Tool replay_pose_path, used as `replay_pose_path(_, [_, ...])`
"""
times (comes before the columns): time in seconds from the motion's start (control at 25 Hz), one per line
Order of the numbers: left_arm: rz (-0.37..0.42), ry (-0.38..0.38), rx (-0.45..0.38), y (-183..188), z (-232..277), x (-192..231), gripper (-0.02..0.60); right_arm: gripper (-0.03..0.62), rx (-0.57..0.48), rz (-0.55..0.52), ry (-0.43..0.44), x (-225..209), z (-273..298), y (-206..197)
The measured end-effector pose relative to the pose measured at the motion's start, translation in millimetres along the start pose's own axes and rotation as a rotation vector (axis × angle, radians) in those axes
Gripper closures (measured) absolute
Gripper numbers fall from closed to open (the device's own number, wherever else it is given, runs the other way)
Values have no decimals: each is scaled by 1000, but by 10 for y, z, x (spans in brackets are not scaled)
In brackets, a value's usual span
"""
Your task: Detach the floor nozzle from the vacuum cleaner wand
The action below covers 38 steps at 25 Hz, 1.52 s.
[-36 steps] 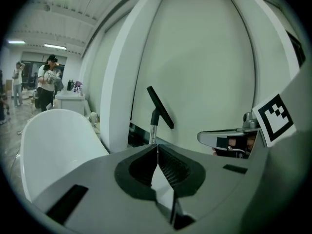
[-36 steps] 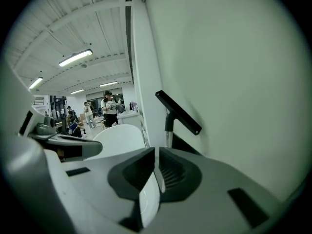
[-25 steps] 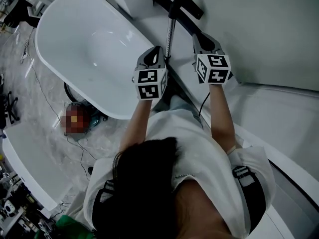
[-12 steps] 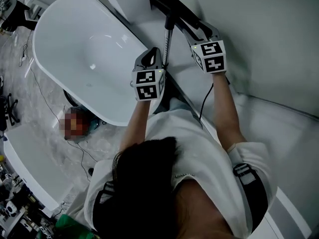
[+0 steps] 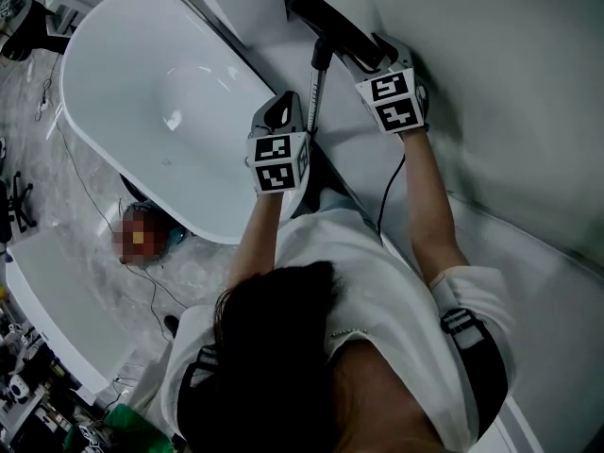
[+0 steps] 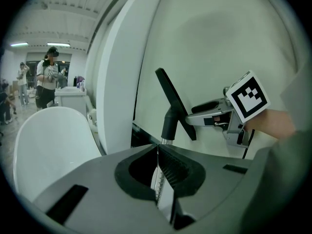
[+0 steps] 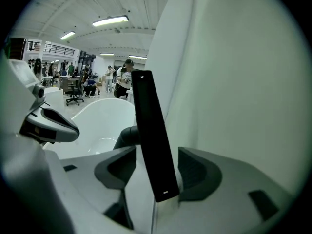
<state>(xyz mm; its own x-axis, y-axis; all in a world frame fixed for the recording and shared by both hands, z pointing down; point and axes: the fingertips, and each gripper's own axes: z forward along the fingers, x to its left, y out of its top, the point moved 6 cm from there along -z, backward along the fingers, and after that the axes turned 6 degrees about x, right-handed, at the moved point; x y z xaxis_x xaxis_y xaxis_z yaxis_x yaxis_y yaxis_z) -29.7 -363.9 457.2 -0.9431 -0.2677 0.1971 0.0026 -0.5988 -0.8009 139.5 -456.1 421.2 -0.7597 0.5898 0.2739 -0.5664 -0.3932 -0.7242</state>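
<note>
The black floor nozzle [image 5: 332, 22] rests against the white surface at the top of the head view, joined by a black elbow [image 6: 169, 123] to the thin silver wand [image 5: 318, 91]. My left gripper [image 5: 300, 107] is shut on the wand just below the elbow; the wand runs between the closed pads [image 6: 157, 152]. My right gripper [image 5: 379, 53] has just been opening its jaws. It now stands open around the near end of the nozzle [image 7: 151, 135], with a gap showing on both sides [image 7: 158, 172].
A white freestanding bathtub [image 5: 160, 92] fills the left of the head view, close beside the wand. A white wall panel [image 5: 491, 83] lies on the right. A black cable [image 5: 385, 201] trails from the right gripper. People stand far off [image 6: 47, 79].
My right gripper has moved up and left to the nozzle's end, rolled, and opened its jaws around it. The left gripper, still shut on the wand, has shifted slightly.
</note>
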Motion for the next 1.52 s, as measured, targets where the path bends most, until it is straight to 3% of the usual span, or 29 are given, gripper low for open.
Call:
replay_pose_path(0.44, [-20,-3,26,11,171,37,575,322,88,-188,43,1,359,48])
replay_pose_path(0.96, [-9,-46,40,58,279,68,575,322,125,-264,97,-6,603,123])
replay_pose_path(1.08, [-19,-61,49,65,290,47,574,365,114,-264,112,-10,608,129])
replay_pose_path(1.2, [-19,-75,57,21,326,42,574,368,114,-259,113,16,624,95])
replay_pose_path(1.52, [-2,-135,81,32,501,-4,504,370,124,-260,122,9,625,121])
